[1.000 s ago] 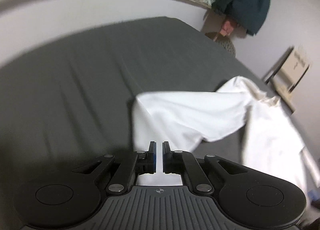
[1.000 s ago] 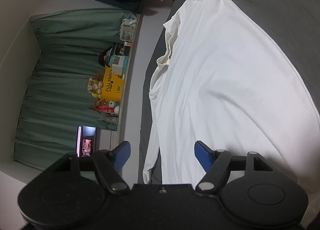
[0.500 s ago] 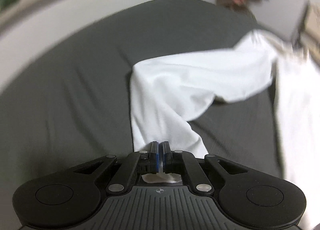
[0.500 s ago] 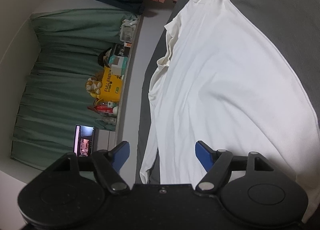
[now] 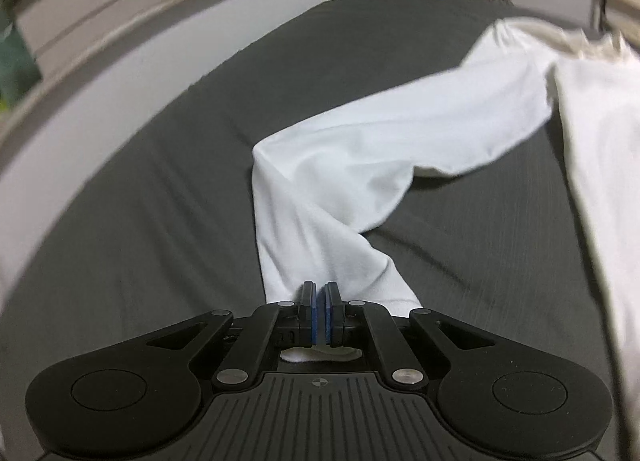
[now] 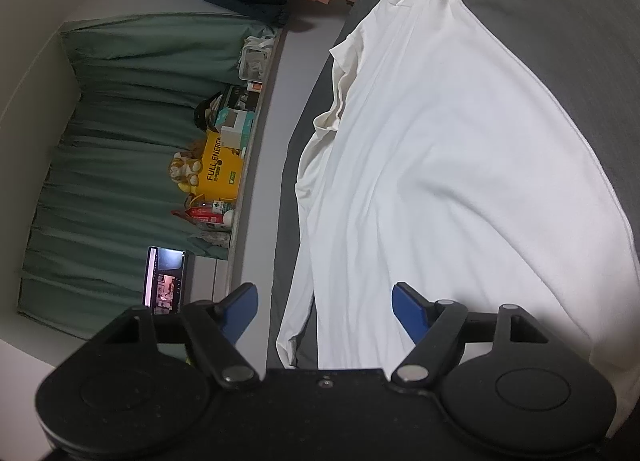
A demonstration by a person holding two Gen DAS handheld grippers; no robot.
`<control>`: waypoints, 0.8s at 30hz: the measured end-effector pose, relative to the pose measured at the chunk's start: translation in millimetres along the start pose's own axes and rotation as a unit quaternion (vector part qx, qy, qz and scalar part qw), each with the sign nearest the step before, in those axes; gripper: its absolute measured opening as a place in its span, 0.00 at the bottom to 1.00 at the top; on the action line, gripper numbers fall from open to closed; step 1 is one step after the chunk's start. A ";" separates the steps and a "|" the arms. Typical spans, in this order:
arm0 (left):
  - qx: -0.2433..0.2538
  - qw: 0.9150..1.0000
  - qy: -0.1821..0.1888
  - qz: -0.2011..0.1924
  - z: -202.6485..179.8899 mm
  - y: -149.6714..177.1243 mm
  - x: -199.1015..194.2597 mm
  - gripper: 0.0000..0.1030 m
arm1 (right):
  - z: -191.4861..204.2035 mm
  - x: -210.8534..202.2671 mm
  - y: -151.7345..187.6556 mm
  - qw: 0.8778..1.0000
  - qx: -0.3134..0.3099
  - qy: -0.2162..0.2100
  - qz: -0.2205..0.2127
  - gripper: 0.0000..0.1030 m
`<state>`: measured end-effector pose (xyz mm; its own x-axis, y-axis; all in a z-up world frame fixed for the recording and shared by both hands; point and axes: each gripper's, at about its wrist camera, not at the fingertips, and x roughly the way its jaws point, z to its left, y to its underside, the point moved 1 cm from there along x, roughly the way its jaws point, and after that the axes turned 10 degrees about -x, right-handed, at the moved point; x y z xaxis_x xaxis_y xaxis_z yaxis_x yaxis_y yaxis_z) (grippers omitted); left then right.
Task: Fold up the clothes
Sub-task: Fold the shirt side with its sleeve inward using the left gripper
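White long-sleeved shirt (image 6: pixel 460 165): spread on dark bed (image 5: pixel 160 221). Left tongs (image 5: pixel 320 315): clamped on sleeve cuff (image 5: pixel 336 289). Right tongs (image 6: pixel 325 311): wide, empty, over hem. Step, as judged: sleeve fold. Next: carry cuff across onto body.

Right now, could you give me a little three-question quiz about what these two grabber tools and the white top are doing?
1. True or false: the left gripper is shut on the end of the white shirt's sleeve.
2. The right gripper is: A) clamped on the shirt, B) open above the white shirt, C) holding the yellow box.
3. Fill in: the shirt lies on a ____ sheet.

Key: 1 true; 2 B; 3 dark grey.
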<state>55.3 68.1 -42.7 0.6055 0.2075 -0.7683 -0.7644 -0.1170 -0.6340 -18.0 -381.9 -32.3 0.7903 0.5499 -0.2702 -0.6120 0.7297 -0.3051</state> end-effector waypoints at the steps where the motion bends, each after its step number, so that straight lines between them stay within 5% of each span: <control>1: -0.011 1.000 0.009 0.001 2.7 0.4 1.4 0.03 | 0.5 -0.3 0.1 1.000 -0.002 0.000 -0.001 0.72; 14: -0.086 0.994 0.074 0.002 24.8 5.5 12.9 0.07 | 0.8 -0.9 1.2 1.000 -0.002 0.005 -0.006 0.73; 21: -0.230 0.965 0.126 0.006 63.1 8.3 11.6 0.08 | 0.4 0.1 1.2 1.000 0.000 0.003 -0.001 0.73; 24: -0.228 0.964 0.132 -0.030 66.5 4.5 -1.3 0.08 | 0.3 0.9 0.9 1.000 0.000 0.003 0.000 0.73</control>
<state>36.4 131.9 -38.7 0.7269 -0.0202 -0.6865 -0.5857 -0.5403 -0.6042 -17.8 -380.6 -32.6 0.7899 0.5480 -0.2753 -0.6124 0.7291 -0.3055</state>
